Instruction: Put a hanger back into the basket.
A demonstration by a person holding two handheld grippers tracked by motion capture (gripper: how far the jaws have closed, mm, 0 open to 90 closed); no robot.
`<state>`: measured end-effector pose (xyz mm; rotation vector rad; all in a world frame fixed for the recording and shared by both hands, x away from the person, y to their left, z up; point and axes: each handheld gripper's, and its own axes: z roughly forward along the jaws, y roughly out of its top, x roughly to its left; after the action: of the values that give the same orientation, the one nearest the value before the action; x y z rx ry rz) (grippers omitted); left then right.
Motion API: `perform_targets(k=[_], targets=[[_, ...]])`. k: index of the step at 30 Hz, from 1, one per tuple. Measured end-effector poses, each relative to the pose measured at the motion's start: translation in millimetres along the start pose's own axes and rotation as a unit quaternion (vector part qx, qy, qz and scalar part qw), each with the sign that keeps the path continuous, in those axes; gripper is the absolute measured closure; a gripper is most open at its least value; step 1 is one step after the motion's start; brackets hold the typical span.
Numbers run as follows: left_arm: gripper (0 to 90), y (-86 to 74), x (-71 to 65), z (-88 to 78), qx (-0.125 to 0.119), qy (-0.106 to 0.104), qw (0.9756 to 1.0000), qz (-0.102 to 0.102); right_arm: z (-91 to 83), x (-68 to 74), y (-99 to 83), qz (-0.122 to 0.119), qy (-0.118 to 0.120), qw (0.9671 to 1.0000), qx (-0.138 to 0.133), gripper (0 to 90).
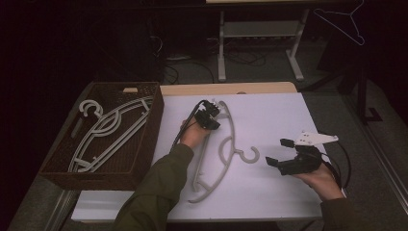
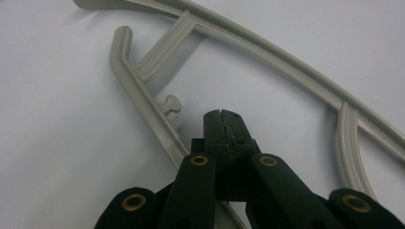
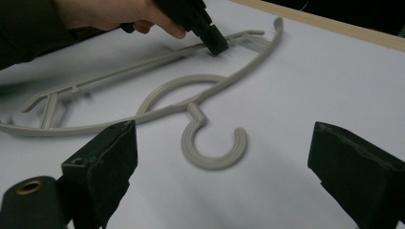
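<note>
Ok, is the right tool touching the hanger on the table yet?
Apart. The high view shows bare white table between the open right tool and the hanger.

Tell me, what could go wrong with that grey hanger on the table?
The left gripper is shut, and its tip sits over the thin lower bar of the hanger. Whether it truly pinches that bar is hard to tell, so the hanger could slip out or swing if lifted. The right gripper is open and apart from the hook, so nothing steadies that end. The basket already holds hangers, so a new one might snag on them.
</note>
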<state>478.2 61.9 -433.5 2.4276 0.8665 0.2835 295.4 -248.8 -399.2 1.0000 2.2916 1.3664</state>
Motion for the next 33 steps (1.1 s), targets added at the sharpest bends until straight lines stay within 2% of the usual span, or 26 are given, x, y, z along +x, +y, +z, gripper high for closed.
perform_targets(k=[2,6,8,9,12,14,16,18,20,23,24,25,26,28,29,33], targets=[[90.0,-8.6,7.0,-4.6,-0.007,0.001,0.9997,-0.022,1.2,1.3,0.2,0.0,0.001,1.0,0.002,9.2],[90.0,-28.3,20.8,-19.1,-0.006,0.022,0.9985,-0.051,5.9,4.9,1.8,-0.004,0.005,1.0,0.007,9.3],[90.0,-38.7,26.1,-27.0,-0.025,0.005,0.9969,-0.075,8.9,7.9,3.6,-0.006,0.009,0.9999,0.008,9.2],[90.0,-41.9,26.8,-31.4,-0.034,-0.003,0.9962,-0.08,10.6,10.0,4.9,-0.007,0.01,0.9999,0.011,9.2],[90.0,-48.1,21.3,-46.6,-0.061,-0.015,0.9947,-0.082,18.6,19.1,10.7,-0.005,0.018,0.9997,0.016,12.8],[89.9,-54.2,15.4,-60.4,-0.081,-0.026,0.9932,-0.08,25.9,26.4,16.0,0.006,0.036,0.9992,0.019,18.7],[83.9,-63.4,7.2,-74.0,-0.099,-0.035,0.9912,-0.08,35.2,36.9,21.1,0.006,0.043,0.9988,0.022,30.9],[74.5,-72.7,-0.8,-84.4,-0.109,-0.039,0.9904,-0.076,46.0,48.4,25.6,0.011,0.046,0.9984,0.03,44.7],[65.8,-81.5,-8.4,-92.7,-0.115,-0.045,0.9901,-0.067,56.3,58.8,28.6,0.004,0.052,0.9979,0.039,58.7],[54.1,-93.1,-20.8,-100.6,-0.125,-0.053,0.9886,-0.064,76.6,76.5,33.0,-0.004,0.072,0.9957,0.058,77.5],[50.5,-95.7,-22.4,-102.4,-0.125,-0.053,0.9891,-0.056,82.7,81.6,34.4,-0.008,0.074,0.9951,0.065,82.5],[48.1,-98.6,-25.6,-104.1,-0.133,-0.057,0.9877,-0.059,87.5,85.1,35.4,-0.012,0.077,0.9946,0.068,86.5],[44.4,-102.2,-28.1,-106.3,-0.139,-0.064,0.9866,-0.057,93.3,90.1,37.0,-0.012,0.082,0.9939,0.073,89.5],[40.4,-107.1,-29.1,-109.0,-0.137,-0.069,0.9868,-0.051,106.3,98.5,39.5,-0.02,0.088,0.9924,0.083,89.7],[38.2,-109.1,-30.3,-109.3,-0.145,-0.072,0.9852,-0.056,113.2,102.7,40.2,-0.021,0.093,0.9912,0.092,89.7],[37.4,-113.7,-29.1,-109.3,-0.147,-0.074,0.9847,-0.058,138.7,118.8,39.3,-0.043,0.104,0.9847,0.133,89.8]])
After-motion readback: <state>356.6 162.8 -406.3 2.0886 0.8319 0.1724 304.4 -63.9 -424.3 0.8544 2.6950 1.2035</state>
